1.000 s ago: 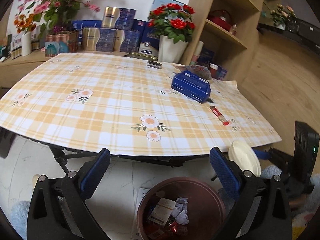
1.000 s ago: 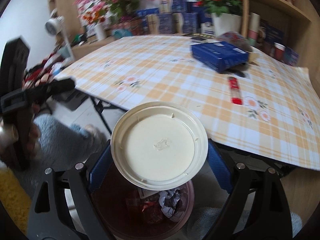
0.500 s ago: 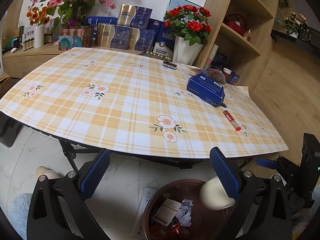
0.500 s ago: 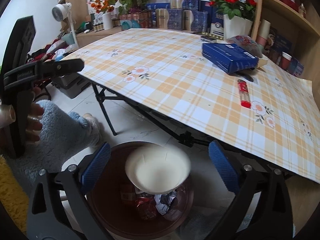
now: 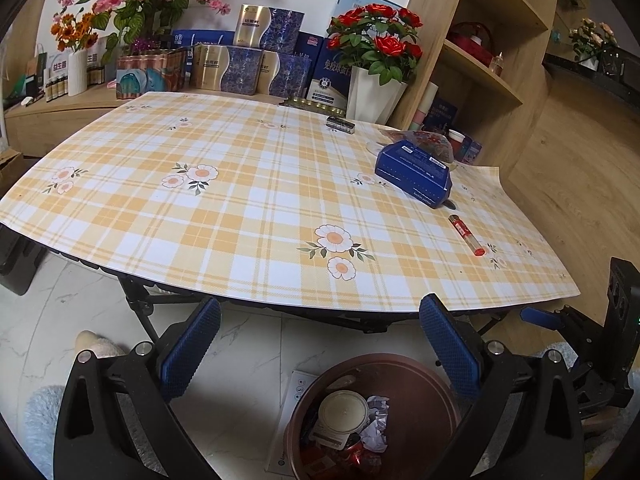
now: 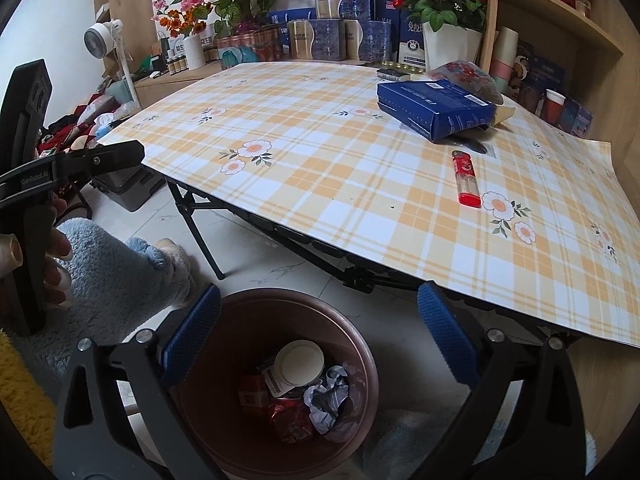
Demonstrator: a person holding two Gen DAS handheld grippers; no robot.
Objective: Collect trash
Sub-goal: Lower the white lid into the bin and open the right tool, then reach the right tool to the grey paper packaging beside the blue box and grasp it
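— Grippers first?

— The right gripper (image 6: 318,334) stands wide apart, nothing between its blue pads, low in the frame above the round brown plastic trash bin (image 6: 362,344). The left gripper (image 5: 320,346) is equally wide and empty, over the same bin (image 5: 436,376).

— The trash?

— A cream round plastic lid (image 6: 299,362) lies inside the bin, on a crumpled white paper wad (image 6: 326,400) and red wrappers (image 6: 290,414).

— On the table?

— The yellow plaid tablecloth (image 6: 340,152) fills mid-frame. Right of centre lies a red lighter (image 6: 465,178); just above it, a flat blue cardboard box (image 6: 434,106).
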